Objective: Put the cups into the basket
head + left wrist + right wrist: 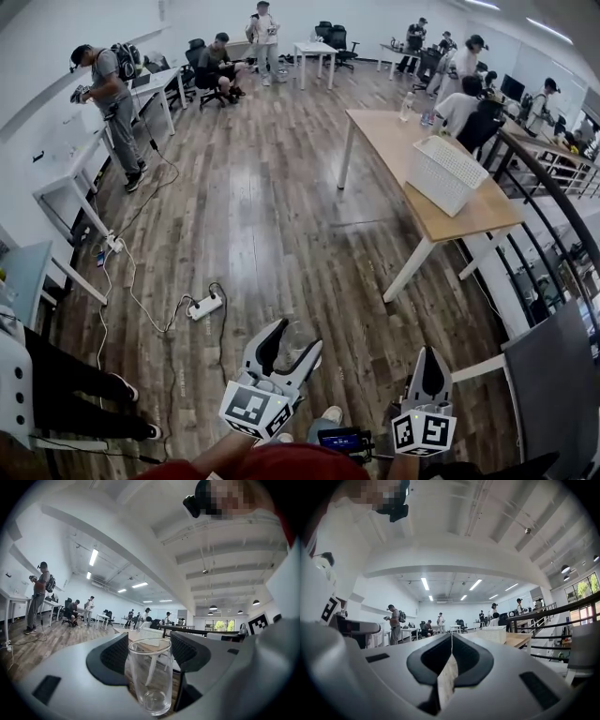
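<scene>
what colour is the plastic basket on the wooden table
The mesh-walled plastic basket is white; head view shows it best.

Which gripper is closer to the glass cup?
Left. The left gripper holds the glass cup between its fingers. The right gripper is apart from it, off to the cup's right, shut and empty.

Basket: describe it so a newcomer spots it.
On the wooden table at the head view's right, the basket sits near the closer end. It is white, boxy and latticed, far bigger than the bottle at the far end.
</scene>
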Action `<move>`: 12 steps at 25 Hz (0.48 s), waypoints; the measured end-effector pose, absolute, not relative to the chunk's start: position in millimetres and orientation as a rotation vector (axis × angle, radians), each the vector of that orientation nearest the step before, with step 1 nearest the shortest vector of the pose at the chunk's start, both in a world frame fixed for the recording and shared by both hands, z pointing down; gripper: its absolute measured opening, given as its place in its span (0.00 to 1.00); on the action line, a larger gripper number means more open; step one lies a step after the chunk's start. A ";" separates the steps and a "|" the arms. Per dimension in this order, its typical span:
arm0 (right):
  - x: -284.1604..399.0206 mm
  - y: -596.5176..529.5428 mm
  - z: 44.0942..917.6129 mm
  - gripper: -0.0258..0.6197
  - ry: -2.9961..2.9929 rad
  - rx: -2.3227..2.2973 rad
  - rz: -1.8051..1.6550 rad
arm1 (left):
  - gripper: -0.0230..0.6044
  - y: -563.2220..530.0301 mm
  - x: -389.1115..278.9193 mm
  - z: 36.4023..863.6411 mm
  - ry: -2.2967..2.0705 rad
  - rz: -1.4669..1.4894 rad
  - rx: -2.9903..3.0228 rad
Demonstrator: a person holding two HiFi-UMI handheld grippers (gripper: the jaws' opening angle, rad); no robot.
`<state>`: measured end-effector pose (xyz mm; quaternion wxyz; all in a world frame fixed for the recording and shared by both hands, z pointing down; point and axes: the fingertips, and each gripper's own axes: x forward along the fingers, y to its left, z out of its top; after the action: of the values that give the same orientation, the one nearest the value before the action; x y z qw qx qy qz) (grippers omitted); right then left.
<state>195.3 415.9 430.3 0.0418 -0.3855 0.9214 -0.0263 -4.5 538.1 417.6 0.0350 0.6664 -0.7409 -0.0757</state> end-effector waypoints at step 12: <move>212.3 315.7 417.5 0.06 2.810 -1.171 -0.138 | 0.49 436.7 10.4 398.0 -2.291 -0.226 2.049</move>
<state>212.3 315.7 417.5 0.0473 -0.3838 0.9211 -0.0454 10.4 436.7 398.0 0.0300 0.6646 -0.7430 -0.0732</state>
